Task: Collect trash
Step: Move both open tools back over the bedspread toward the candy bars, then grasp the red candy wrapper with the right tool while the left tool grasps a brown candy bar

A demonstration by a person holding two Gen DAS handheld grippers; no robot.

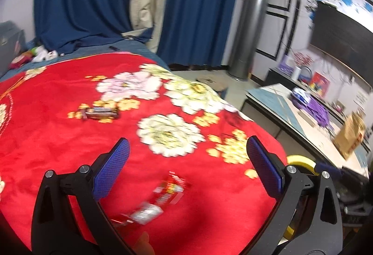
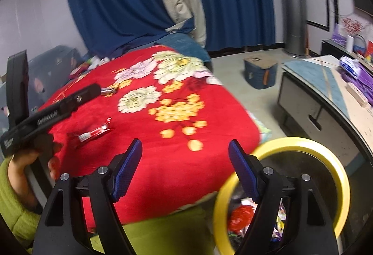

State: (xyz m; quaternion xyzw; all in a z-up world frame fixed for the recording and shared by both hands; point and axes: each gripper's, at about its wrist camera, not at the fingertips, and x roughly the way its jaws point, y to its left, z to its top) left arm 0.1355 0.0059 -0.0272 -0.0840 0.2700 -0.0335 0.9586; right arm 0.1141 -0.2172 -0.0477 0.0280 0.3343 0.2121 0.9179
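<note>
Left gripper (image 1: 186, 161) hovers low over the red blanket (image 1: 58, 138), jaws spread wide above the red wrapper (image 1: 171, 188); right gripper (image 2: 185, 161) hangs empty, jaws apart, beside the yellow-rimmed bin (image 2: 321, 145); dark wrapper (image 1: 101, 112) lies farther back.

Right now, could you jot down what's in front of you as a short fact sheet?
Surface: red floral blanket
Near trash: red wrapper, lying between the open left gripper fingers
Far trash: dark wrapper, further up the blanket
Bin: yellow-rimmed bin, beside the blanket, already holding trash
Right gripper: open, empty
</note>
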